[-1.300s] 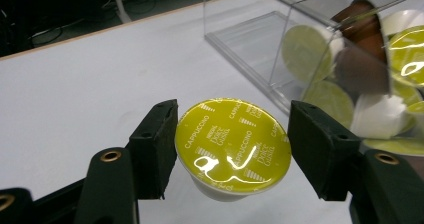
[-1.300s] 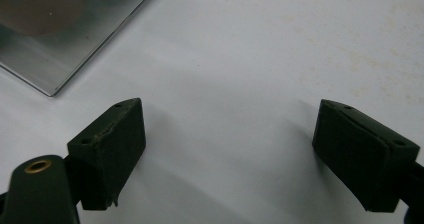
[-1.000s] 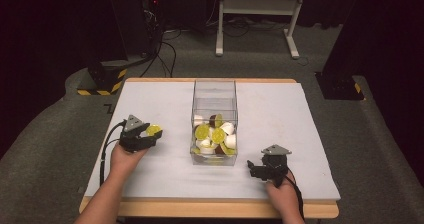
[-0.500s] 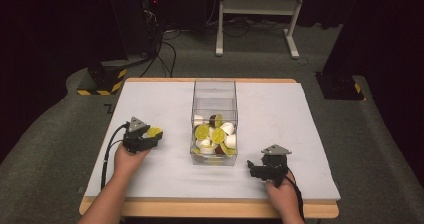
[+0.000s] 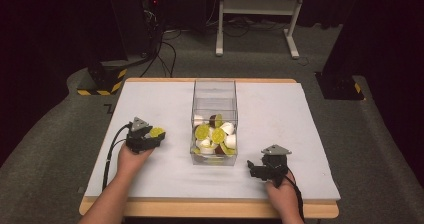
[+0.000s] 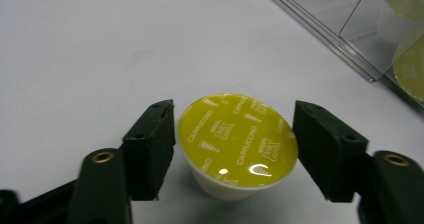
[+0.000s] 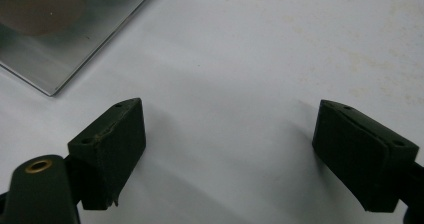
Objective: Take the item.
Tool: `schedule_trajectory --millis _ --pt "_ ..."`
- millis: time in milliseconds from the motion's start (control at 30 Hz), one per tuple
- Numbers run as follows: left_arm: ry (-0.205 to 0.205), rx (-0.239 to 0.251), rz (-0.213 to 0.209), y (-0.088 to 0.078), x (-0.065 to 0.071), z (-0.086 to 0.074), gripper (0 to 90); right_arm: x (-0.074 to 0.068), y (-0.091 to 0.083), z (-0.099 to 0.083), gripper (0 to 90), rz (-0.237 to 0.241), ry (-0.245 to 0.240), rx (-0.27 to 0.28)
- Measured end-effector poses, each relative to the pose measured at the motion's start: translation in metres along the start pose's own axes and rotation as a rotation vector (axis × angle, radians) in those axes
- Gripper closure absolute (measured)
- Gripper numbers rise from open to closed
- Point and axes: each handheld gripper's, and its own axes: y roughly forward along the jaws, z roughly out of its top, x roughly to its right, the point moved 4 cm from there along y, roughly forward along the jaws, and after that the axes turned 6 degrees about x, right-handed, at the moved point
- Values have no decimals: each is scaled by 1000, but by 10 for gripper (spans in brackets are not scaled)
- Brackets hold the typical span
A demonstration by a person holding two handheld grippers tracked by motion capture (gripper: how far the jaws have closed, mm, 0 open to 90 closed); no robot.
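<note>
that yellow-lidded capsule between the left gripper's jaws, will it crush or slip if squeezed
The capsule is probably light: a small thin white cup under a foil lid. Its wall tapers downward, so it may slip from the left gripper unless held near the rim. A hard squeeze could likely dent it; on its narrow base it might tip if pushed.

You sit at a table [image 5: 300, 114] with a pale grey-white top and a light wooden edge, which shows along the near and far sides. It stands on grey carpet [image 5: 380, 149] that runs back into a dark room. Black curtains or panels close off the back and both sides, so the light falls mostly on the tabletop. Behind the table you see a white metal stand [image 5: 257, 14] with two legs on flat feet. To the far left a black base marked with yellow and black hazard stripes [image 5: 102, 79] rests on the floor, and black cables [image 5: 162, 54] trail beside it. To the right sits another dark base [image 5: 340, 86].
</note>
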Motion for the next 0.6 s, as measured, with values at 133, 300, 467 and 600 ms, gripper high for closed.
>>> schedule_trajectory --millis 133,300,467,600 --pt "9 -30 -1 1 -2 1 283 0 0 0 139 -2 -4 2" --pt "-15 -31 -2 -6 -5 7 234 0 0 0 137 3 2 -1" --pt "-12 -20 -29 -19 -3 13 222 0 0 0 137 4 3 -1" --pt "-11 -6 -50 -31 0 17 223 0 0 0 137 3 2 -1"
